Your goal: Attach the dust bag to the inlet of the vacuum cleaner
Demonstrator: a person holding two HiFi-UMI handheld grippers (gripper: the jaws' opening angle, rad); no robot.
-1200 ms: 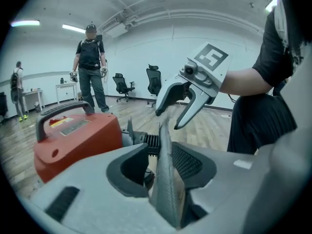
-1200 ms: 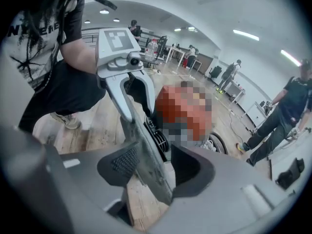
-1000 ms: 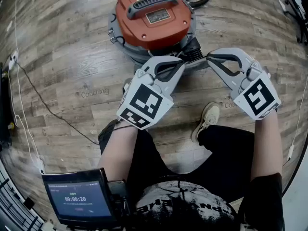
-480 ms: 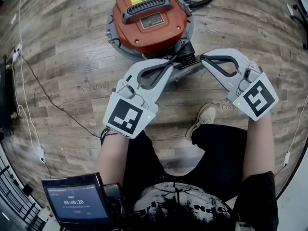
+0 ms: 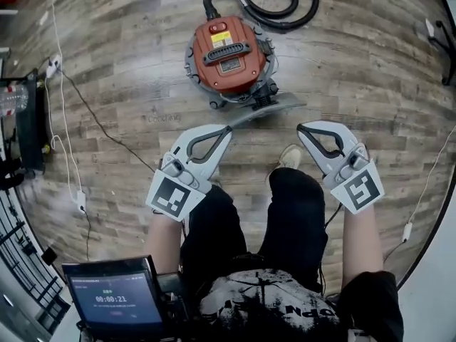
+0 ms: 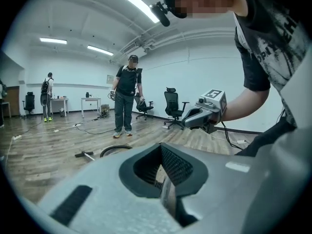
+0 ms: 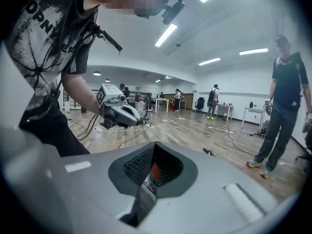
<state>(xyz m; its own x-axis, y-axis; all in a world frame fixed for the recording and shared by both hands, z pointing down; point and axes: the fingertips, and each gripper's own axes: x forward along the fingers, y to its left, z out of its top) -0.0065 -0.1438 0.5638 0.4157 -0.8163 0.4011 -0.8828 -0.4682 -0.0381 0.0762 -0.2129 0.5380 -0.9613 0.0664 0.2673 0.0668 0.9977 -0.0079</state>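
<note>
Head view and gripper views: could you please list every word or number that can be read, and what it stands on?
"00:00:21" on the tablet screen.
"Coaching", faint, on the wooden floor.
"OPN", the start of a longer print, on the person's T-shirt.
The yellow label and the plate on the vacuum cleaner: too small to read.

Head view count: vacuum cleaner (image 5: 231, 55) x1, hose (image 5: 279, 9) x1, screen (image 5: 117, 294) x1, shoe (image 5: 288, 157) x1. Grippers x2: left gripper (image 5: 228, 128), right gripper (image 5: 300, 127). Left gripper view: bystanders x2 counted, near bystander (image 6: 127, 94), far bystander (image 6: 47, 95).
</note>
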